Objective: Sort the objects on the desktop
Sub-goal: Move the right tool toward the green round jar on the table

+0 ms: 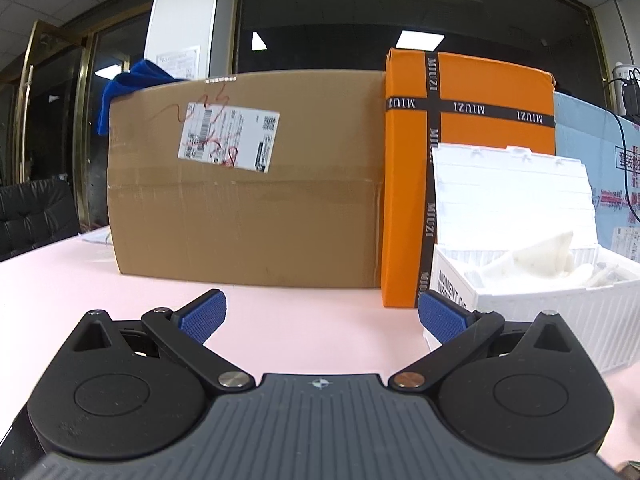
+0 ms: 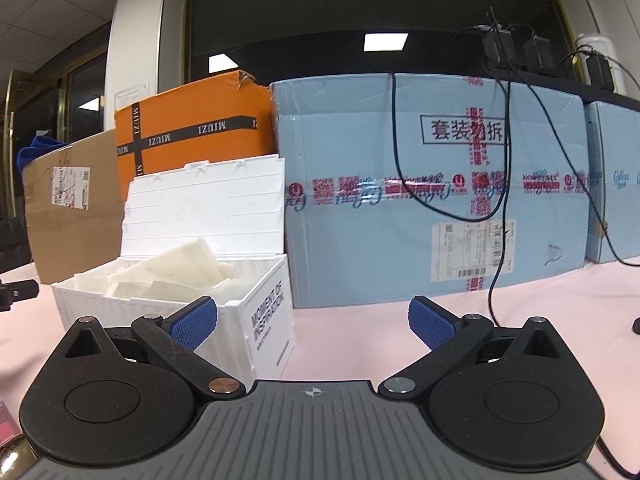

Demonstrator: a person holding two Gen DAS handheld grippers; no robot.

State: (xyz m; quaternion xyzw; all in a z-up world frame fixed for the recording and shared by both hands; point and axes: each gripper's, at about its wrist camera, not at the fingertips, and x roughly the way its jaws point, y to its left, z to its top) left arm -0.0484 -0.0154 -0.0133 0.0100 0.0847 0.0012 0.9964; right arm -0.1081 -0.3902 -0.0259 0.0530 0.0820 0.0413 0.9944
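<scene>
- Left hand-held gripper (image 1: 322, 316): black arms, blue dimpled pads, spread wide and empty over the smooth pink bench (image 1: 80, 288).
- Right hand-held gripper (image 2: 313, 322): same build, also wide open, holding nothing.
- White ribbed plastic bin (image 2: 264, 320), lid up, holds pale foam scraps (image 2: 176, 268); long axis runs left-right.
- Behind: brown carton (image 1: 240, 208), orange box (image 1: 480, 92), blue carton (image 2: 420, 200).

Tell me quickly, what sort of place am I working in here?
Probably an office or meeting room used for storage: a pale pink desk stacked with shipping cartons, a black padded chair beside it, ceiling tiles overhead, and power adapters with cables on the blue boxes.
</scene>
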